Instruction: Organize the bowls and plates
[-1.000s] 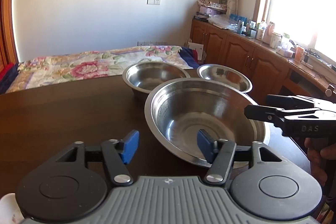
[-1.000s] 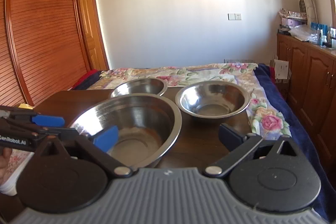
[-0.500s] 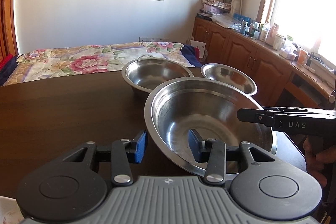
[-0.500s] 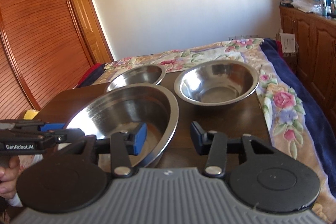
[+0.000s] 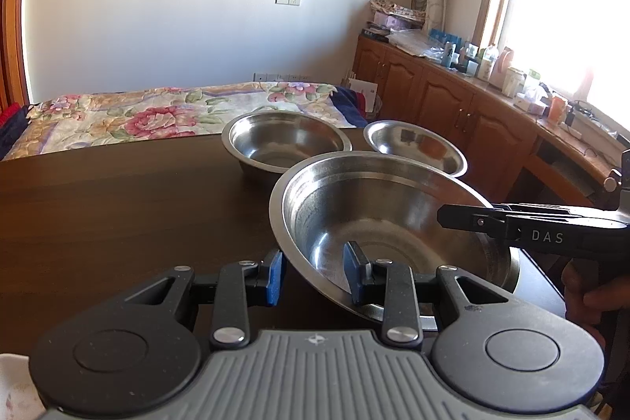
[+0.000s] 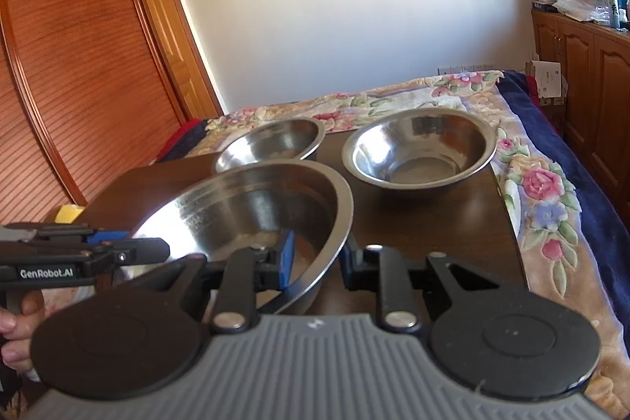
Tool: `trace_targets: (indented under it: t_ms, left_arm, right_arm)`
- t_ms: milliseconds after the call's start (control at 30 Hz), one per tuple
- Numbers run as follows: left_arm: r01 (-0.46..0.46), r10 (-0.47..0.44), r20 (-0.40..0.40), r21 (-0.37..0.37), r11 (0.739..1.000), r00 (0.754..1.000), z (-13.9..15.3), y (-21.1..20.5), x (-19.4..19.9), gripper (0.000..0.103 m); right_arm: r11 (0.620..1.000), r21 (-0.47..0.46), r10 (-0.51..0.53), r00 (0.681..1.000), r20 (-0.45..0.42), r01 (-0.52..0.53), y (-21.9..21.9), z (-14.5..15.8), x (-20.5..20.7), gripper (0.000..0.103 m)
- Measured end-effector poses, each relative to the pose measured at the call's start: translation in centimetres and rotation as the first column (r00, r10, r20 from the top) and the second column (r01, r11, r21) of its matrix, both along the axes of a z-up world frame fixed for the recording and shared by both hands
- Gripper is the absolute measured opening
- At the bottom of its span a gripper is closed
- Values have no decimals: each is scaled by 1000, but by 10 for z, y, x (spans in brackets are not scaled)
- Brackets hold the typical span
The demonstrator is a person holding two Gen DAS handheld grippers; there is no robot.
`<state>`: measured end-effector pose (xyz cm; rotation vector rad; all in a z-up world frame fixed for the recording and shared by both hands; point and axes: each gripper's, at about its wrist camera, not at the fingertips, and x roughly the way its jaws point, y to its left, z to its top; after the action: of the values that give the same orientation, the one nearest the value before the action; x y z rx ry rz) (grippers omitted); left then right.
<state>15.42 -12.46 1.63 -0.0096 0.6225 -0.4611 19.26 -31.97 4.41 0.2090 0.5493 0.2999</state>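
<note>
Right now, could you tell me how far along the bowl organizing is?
Nothing is stacked yet: the three bowls sit separately on the dark wooden table. In hand: the left gripper and right gripper each straddle the rim of the large stainless steel bowl. Left: nesting it with the medium steel bowl and the shallow steel bowl.

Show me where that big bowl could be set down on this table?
The table is bare left of the large bowl and the deep bowl. Another bare strip runs between the large bowl and the shallow bowl, toward the bed-side edge. The far end is crowded.
</note>
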Motion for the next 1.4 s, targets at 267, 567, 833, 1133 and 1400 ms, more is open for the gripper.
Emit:
trace_targets:
  t_ms: [267,567,833,1133,1400]
  left_arm:
    - [16,-16,28,-9,1000,999,9,9,-18,34]
    - [26,-25,43,-10,1000,999,13,19,-36,34]
    - [34,-34,40,-7,999,999,12,29,-53,34]
    - [56,-56,10,4,998,998,-1,36,-73,34]
    - [65,-65,-2,9,998,998,-8,39,-82,34]
  right_arm:
    - [1000,18,2,1000,20,-3,4,5,-18,26]
    - [1000,20,3,999,37,-4,13,11,-36,27]
    - [1000,19,8,1000,27,-8,23,6,-51,27]
    - [1000,1,3,1000,17,-4,30,1,-73,27]
    - [1000,-18,2,1000,8,-2,37,-3,-87,27]
